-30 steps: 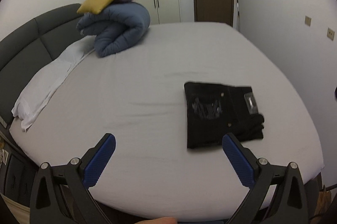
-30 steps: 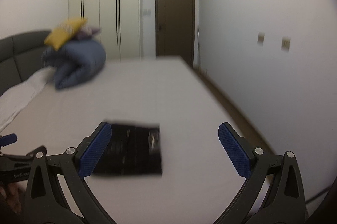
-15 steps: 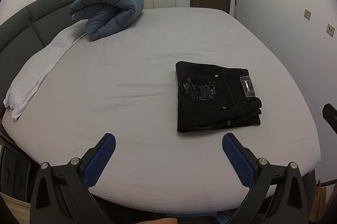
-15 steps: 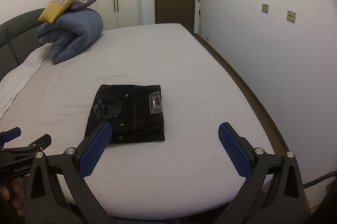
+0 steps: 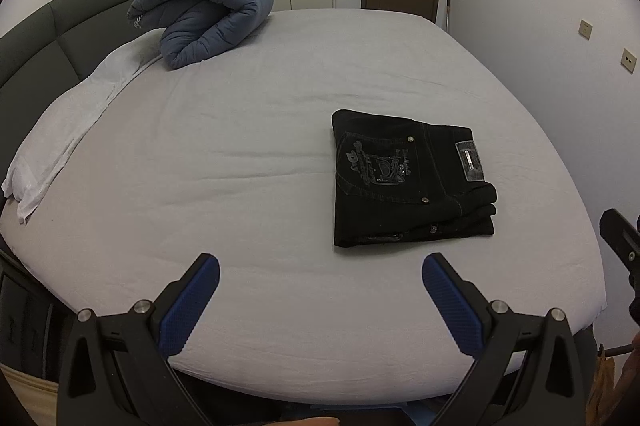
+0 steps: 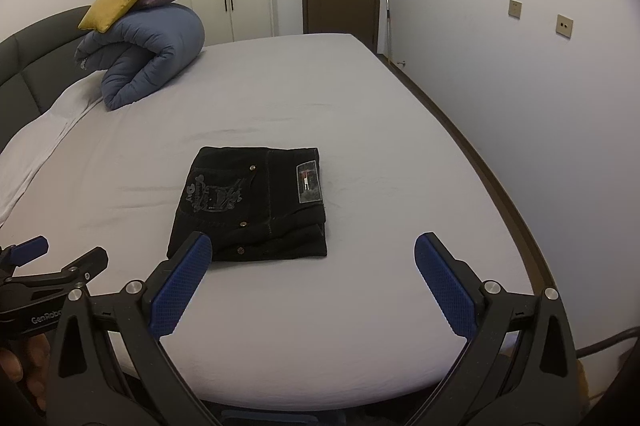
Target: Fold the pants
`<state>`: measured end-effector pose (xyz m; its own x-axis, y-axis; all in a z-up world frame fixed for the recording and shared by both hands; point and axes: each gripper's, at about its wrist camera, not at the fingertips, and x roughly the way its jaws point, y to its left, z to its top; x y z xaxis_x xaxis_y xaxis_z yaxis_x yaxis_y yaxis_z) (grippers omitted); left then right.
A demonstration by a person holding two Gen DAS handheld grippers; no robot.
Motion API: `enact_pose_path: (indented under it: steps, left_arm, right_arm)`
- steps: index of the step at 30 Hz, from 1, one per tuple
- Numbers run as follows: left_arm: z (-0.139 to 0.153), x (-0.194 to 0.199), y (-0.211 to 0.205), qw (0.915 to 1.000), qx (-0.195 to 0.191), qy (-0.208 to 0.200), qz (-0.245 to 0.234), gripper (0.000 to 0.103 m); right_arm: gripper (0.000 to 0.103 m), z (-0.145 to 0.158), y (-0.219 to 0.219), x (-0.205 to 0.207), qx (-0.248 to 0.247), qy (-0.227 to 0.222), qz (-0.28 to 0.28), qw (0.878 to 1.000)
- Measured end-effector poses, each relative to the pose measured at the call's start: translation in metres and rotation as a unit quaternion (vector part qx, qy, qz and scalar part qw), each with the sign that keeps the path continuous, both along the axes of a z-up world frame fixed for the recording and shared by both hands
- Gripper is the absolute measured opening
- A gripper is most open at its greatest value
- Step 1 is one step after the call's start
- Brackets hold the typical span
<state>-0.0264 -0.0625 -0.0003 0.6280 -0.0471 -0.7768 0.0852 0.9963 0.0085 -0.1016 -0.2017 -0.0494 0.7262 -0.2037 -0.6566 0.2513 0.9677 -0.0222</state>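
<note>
1. The left gripper (image 5: 320,284) is held wide apart and empty above the near edge of the bed (image 5: 248,153).
2. The right gripper (image 6: 313,268) is likewise spread wide, nothing gripped; its left pad (image 6: 182,280) hides a near corner of the black pants (image 6: 256,203).
3. The pants are seen folded flat on the sheet.
4. The rolled blue duvet (image 5: 208,19) is set by the partly cut-off headboard (image 5: 52,37).

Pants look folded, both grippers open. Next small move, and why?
Probably none on the cloth: hold both grippers back and stop. The pants lie as a compact folded rectangle on the bed, edges roughly aligned. The left gripper and right gripper are open, empty, short of the pants.
</note>
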Motion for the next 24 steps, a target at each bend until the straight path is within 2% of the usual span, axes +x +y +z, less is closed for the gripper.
enact_pose_path:
  steps: [24]
  left_arm:
    - [-0.0005, 0.0031, -0.0002, 1.0, -0.003, 0.005, -0.004, 0.103]
  right_arm:
    - [0.103, -0.0068, 0.0023, 0.0085, 0.002, 0.005, 0.001, 1.0]
